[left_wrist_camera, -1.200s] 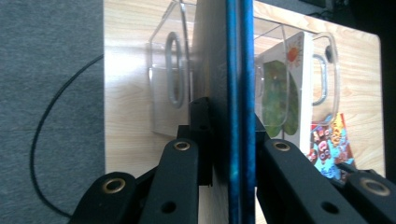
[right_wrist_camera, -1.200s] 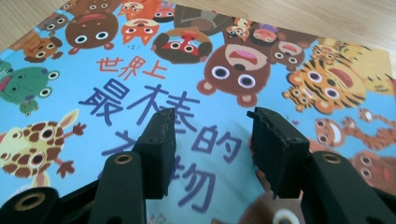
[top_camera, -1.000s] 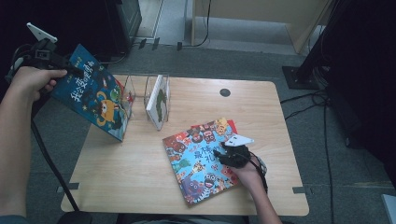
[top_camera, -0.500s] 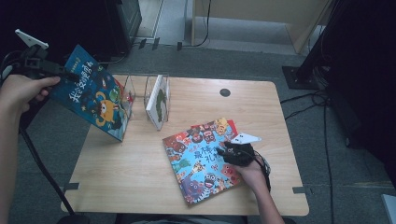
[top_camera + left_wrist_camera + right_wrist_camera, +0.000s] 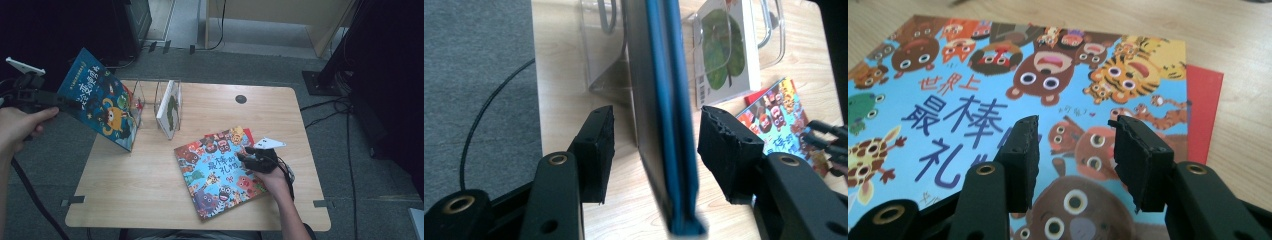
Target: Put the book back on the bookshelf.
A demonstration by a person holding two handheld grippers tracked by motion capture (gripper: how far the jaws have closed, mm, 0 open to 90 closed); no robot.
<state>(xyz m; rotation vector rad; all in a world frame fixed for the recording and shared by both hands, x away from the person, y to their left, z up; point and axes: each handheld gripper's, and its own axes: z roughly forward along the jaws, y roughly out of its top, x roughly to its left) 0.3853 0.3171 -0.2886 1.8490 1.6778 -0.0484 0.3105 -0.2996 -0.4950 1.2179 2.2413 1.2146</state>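
Blue-covered picture book (image 5: 102,107), at the far left of the high view, stands tilted with its lower corner on the wooden table (image 5: 150,190) and its upper part leaning against the clear acrylic book rack (image 5: 150,100). The left gripper (image 5: 656,142) has just been opening its jaws; in the left gripper view they stand spread on either side of the book's spine edge, with a gap visible at each pad, so the book is no longer pinched. Judged from this, the book is delivered to the rack but not yet seated upright in a slot. A white book with a green leaf cover (image 5: 170,109) already stands in the next compartment to the right. Further right, an animal-cover book (image 5: 220,172) lies flat on the table, and the red edge of another book (image 5: 1204,110) protrudes from under it. The right gripper (image 5: 260,160) rests over the right side of the flat book; in the right gripper view its jaws (image 5: 1075,150) are spread above the cover and grip nothing. Remaining work, by judgement: settling the blue book, then lifting and shelving the two flat books.

Whether the blue book's base sits inside a slot or just outside it cannot be made out. The red book's cover is hidden.
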